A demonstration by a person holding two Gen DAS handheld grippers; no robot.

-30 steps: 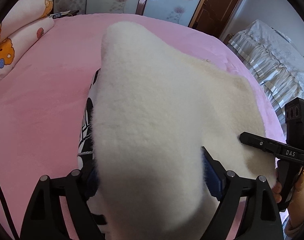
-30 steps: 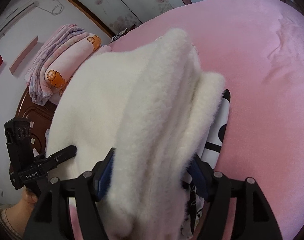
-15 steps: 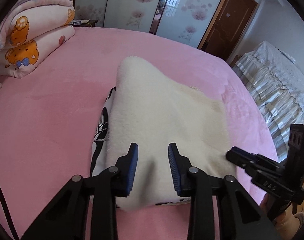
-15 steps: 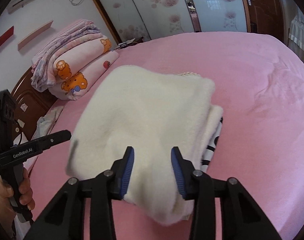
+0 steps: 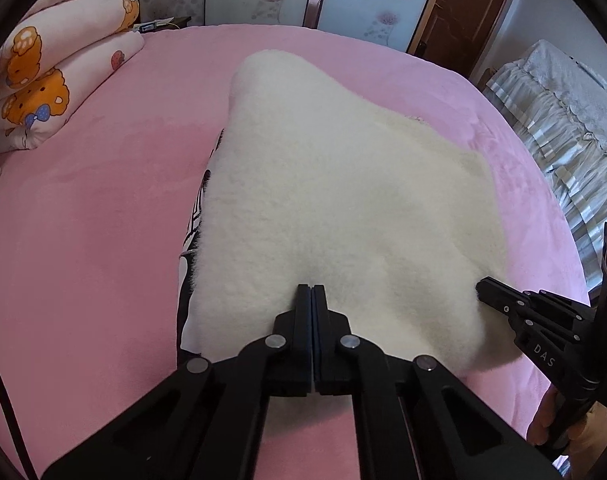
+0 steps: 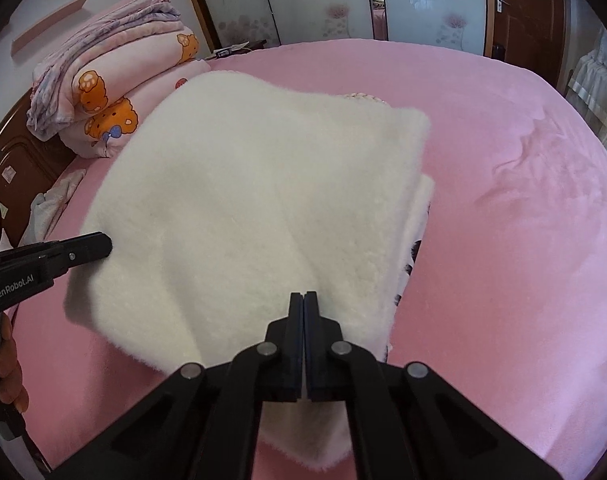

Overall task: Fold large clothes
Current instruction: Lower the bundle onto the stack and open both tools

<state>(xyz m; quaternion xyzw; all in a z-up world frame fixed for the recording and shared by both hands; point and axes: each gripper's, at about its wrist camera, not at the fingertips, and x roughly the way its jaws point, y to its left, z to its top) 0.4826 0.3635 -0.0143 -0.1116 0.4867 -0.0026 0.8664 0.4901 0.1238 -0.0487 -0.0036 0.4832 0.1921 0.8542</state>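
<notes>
A cream fleece garment lies folded in a thick bundle on the pink bed; a black-and-white patterned side shows along its left edge. It also shows in the right wrist view. My left gripper is shut and empty, its tips at the garment's near edge. My right gripper is shut and empty, its tips over the garment's near right part. The right gripper also shows in the left wrist view, and the left gripper in the right wrist view, each touching a near corner.
Folded pink quilts with orange bears are stacked at the bed's far left, also in the right wrist view. A striped covered bed stands to the right. A wooden headboard is at the left. Doors stand beyond.
Both grippers let go of the fleece, pulled back and closed from wide open to shut. The garment dropped from held up to lying flat on the bed.
</notes>
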